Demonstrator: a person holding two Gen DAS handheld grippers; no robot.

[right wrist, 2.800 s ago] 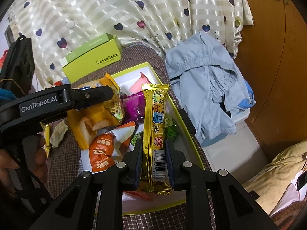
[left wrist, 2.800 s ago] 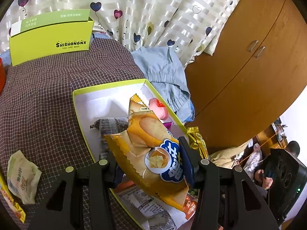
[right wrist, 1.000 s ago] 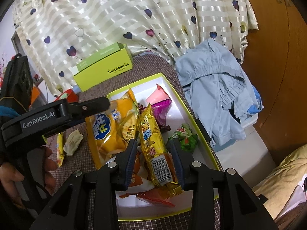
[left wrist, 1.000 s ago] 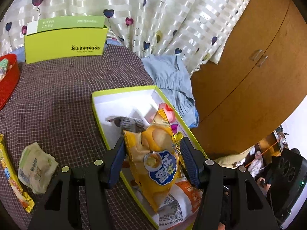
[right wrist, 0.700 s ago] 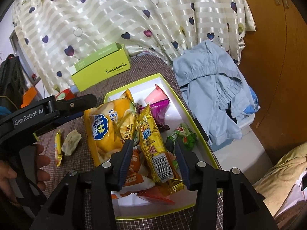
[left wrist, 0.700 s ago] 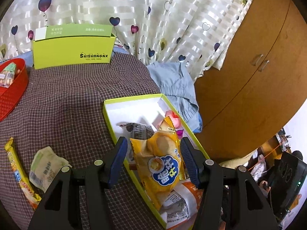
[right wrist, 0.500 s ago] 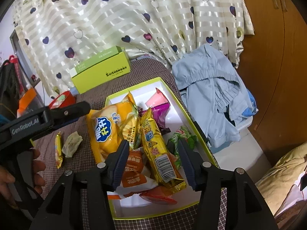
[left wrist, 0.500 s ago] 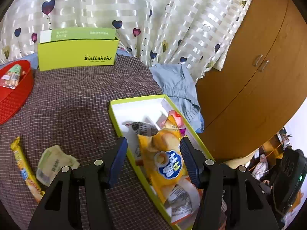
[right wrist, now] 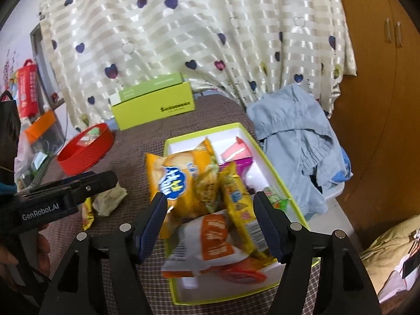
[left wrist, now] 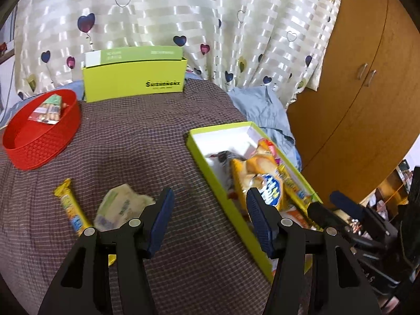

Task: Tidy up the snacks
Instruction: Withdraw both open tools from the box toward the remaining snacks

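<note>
A lime-rimmed white box (left wrist: 199, 147) (right wrist: 273, 162) lies on the checked cloth and holds several snacks. A big orange chip bag (left wrist: 260, 181) (right wrist: 181, 181) and a long yellow snack bar (right wrist: 236, 197) lie in it. My left gripper (left wrist: 208, 220) stands open over the cloth, left of the box, with nothing between its fingers. My right gripper (right wrist: 211, 223) hangs above the box's near end; its jaws are opening and nothing is held. On the cloth lie a pale green packet (left wrist: 118, 206) (right wrist: 109, 197) and a yellow bar (left wrist: 71, 207).
A red basket (left wrist: 39, 131) (right wrist: 84, 149) with a small packet stands at the left. A lime carton (left wrist: 134, 78) (right wrist: 155, 105) stands by the heart-print curtain. Blue clothing (right wrist: 299, 141) and a wooden wardrobe (left wrist: 354, 78) lie to the right. A person's hand (right wrist: 15, 246) holds the left gripper.
The left gripper let the chip bag drop into the box and swung left over the cloth. The right gripper opened off the yellow bar, left it in the box, and rose a little.
</note>
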